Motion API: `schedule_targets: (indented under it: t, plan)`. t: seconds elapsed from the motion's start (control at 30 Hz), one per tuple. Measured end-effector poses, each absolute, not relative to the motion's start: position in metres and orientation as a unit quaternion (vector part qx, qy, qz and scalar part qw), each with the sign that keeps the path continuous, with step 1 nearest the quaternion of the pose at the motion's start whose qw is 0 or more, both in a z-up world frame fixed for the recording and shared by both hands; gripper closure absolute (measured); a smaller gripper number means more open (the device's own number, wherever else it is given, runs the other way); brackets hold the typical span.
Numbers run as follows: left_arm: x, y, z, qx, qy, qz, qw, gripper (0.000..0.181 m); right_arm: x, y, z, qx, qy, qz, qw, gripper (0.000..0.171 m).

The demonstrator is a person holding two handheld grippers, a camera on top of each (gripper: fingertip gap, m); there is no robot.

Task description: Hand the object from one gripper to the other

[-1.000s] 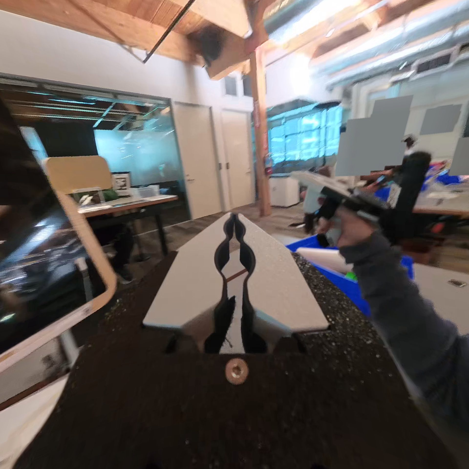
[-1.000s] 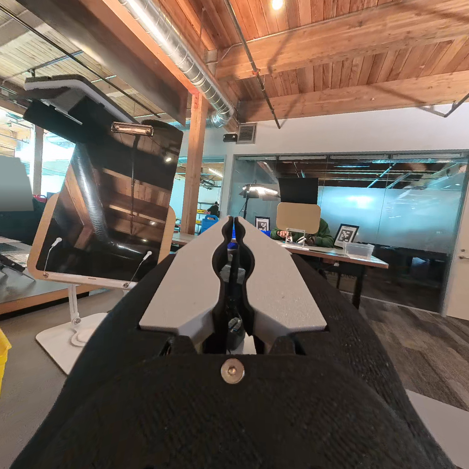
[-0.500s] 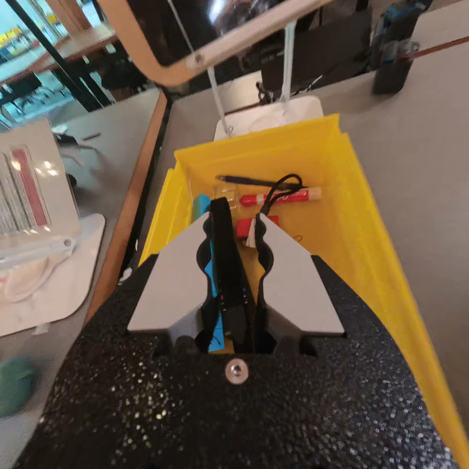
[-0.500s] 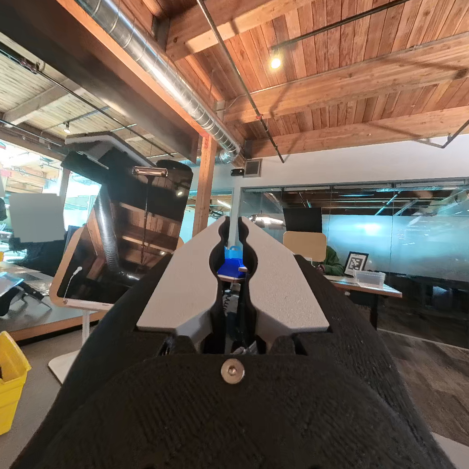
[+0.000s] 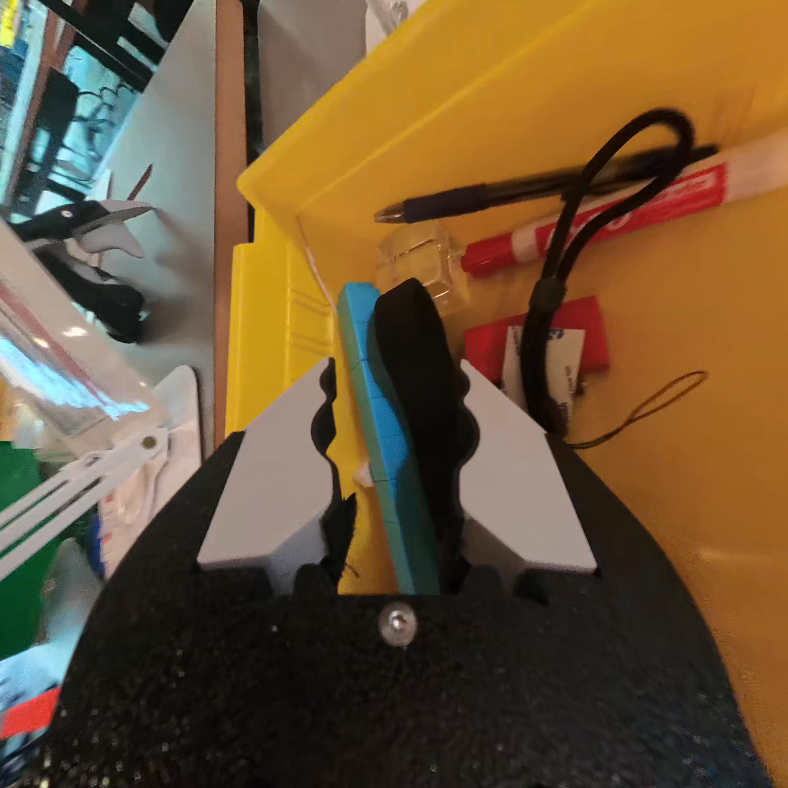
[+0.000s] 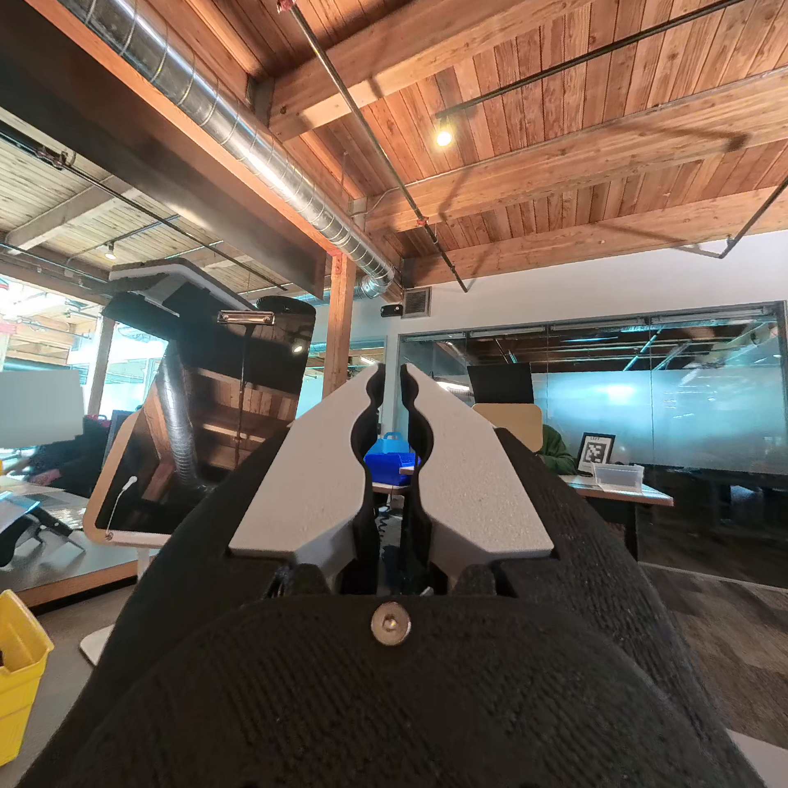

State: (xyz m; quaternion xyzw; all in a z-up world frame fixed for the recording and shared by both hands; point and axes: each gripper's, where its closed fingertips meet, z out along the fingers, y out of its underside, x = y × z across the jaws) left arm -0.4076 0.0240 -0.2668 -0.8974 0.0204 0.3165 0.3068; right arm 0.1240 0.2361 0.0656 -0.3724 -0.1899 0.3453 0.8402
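Observation:
My left gripper (image 5: pixel 396 362) is open and points down into a yellow bin (image 5: pixel 426 128). A black oblong object (image 5: pixel 418 383) and a blue-green bar (image 5: pixel 383 435) lie between its fingers. The black object is close against the right finger; a gap remains beside the left finger. My right gripper (image 6: pixel 392 371) is shut with only a thin slit between its tips. It holds nothing and points up into the room, away from the bin. The bin's corner (image 6: pixel 17 665) shows at the lower left of the right wrist view.
In the bin lie a red marker (image 5: pixel 597 221), a dark pen (image 5: pixel 469 202), a black cord loop (image 5: pixel 554 256), a red block (image 5: pixel 592 337) and a clear piece (image 5: pixel 418 260). A framed mirror on a white stand (image 6: pixel 204 426) rises beside the bin. The gap from one gripper's tips to the other's is roughly 65 centimeters.
My left gripper swung from facing the room down to the bin, opened, and dropped close over the black object and blue bar. My right gripper tilted upward a little, still shut.

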Motion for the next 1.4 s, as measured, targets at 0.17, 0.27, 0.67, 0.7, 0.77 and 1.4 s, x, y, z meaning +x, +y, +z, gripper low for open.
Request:
schedule_targets:
  t: [0.17,0.27,0.67,0.7,0.77,1.4]
  plan:
    - [-0.426,0.018,-0.263,-0.88,0.026,0.392,0.269,0.162,0.122,0.232,0.067,-0.367,-0.194,0.351,0.839,0.165]
    - [-0.422,0.018,-0.239,-0.857,0.023,0.405,0.318,0.178,0.116,0.23,0.067,-0.365,-0.204,0.35,0.838,0.166]
    - [-0.344,0.047,-0.049,-0.707,0.063,0.475,0.52,0.18,0.074,0.214,0.061,-0.357,-0.279,0.343,0.823,0.166]
    - [-0.336,0.057,-0.039,-0.703,0.07,0.474,0.526,0.18,0.07,0.213,0.06,-0.357,-0.288,0.341,0.821,0.166]
    - [-0.317,0.082,-0.02,-0.698,0.082,0.454,0.547,0.18,0.062,0.209,0.058,-0.357,-0.305,0.335,0.817,0.165]
    - [-0.103,0.182,0.025,-0.593,0.24,0.085,0.764,0.18,0.002,0.205,0.015,-0.366,-0.446,0.296,0.762,0.13]
